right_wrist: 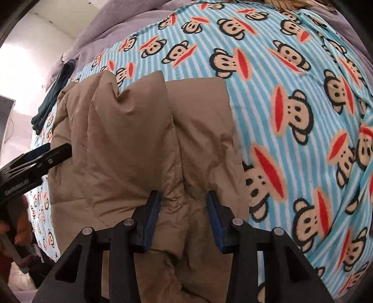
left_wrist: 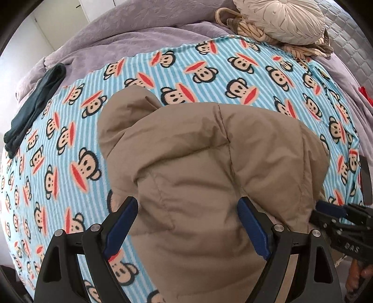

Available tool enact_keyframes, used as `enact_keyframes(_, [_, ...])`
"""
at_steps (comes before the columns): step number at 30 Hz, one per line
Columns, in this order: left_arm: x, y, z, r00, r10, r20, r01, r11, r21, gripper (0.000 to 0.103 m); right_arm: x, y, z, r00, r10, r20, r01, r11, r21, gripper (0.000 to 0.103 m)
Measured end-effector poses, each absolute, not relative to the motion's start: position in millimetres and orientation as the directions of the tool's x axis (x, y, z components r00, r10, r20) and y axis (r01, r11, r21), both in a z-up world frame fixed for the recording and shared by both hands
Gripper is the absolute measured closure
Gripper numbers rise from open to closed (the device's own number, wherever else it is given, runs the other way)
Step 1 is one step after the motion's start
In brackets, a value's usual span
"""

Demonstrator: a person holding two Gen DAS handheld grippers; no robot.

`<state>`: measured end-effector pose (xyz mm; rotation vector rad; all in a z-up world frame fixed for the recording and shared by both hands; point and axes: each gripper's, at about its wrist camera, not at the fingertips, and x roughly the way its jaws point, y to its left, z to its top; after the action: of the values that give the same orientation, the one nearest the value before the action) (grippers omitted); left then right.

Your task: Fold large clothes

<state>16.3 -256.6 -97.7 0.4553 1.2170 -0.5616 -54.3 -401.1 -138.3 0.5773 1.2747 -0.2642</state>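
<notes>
The bed (left_wrist: 98, 46) fills both views under a lilac cover, its edges cut off by the round lens rim; over it lies a blanket (left_wrist: 209, 70) striped blue and white with monkey faces, whose near edge runs out of the frame at the bottom of both views; on the blanket, centre to lower centre of each view, lies the jacket (left_wrist: 198, 174), tan and puffy, folded into a thick bundle, its lower part hidden behind the gripper mounts, so how far it reaches cannot be seen; in the left wrist view a pale round cushion (left_wrist: 279, 21) sits at the upper right on a striped cloth that is mostly hidden under it; a dark garment (left_wrist: 30, 109) lies folded at the left edge of the blanket; a scrap of red (left_wrist: 364, 93) at the far right is too cut off to name; white wall or cupboard shows at the upper left, blown out by light; the left gripper (left_wrist: 188, 223) hangs over the jacket with its jaws spread wide, nothing pinched; the right gripper (right_wrist: 184, 214) hangs over the jacket's near end, jaws partly apart with a ridge of fabric showing between the pads, which do not visibly press on it; part of a hand (right_wrist: 21, 226) shows blurred at the lower left of the right wrist view.
</notes>
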Motion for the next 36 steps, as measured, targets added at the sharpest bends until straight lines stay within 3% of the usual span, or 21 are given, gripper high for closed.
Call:
enact_keyframes(18, [5,-233,-88,0.235,-0.131,-0.963,0.599,0.800,0.038,0.016,-61,-409,-149,0.285,0.165,-0.944,0.560,0.771,0.303,0.048])
enact_keyframes(20, [7,-226,-89,0.215,-0.141,-0.966,0.581,0.814,0.010,0.015,-63,-409,-147,0.286,0.173,-0.942,0.562,0.766,0.312,0.045])
enact_keyframes(23, [12,-210,-92,0.189,-0.164,-0.968,0.535,0.844,-0.039,0.001,-65,-410,-142,0.290,0.178,-0.940,0.553,0.770,0.317,0.041])
enact_keyframes(26, [13,-199,-96,0.169,-0.196,-0.966,0.508,0.857,-0.085,0.001,-68,-411,-139,0.291,0.179,-0.940,0.557,0.767,0.319,0.036])
enact_keyframes(36, [32,-155,-141,-0.089,-0.429,-0.899,0.274,0.857,-0.436,0.001,-77,-434,-128,0.302,0.172,-0.938,0.569,0.757,0.322,0.019])
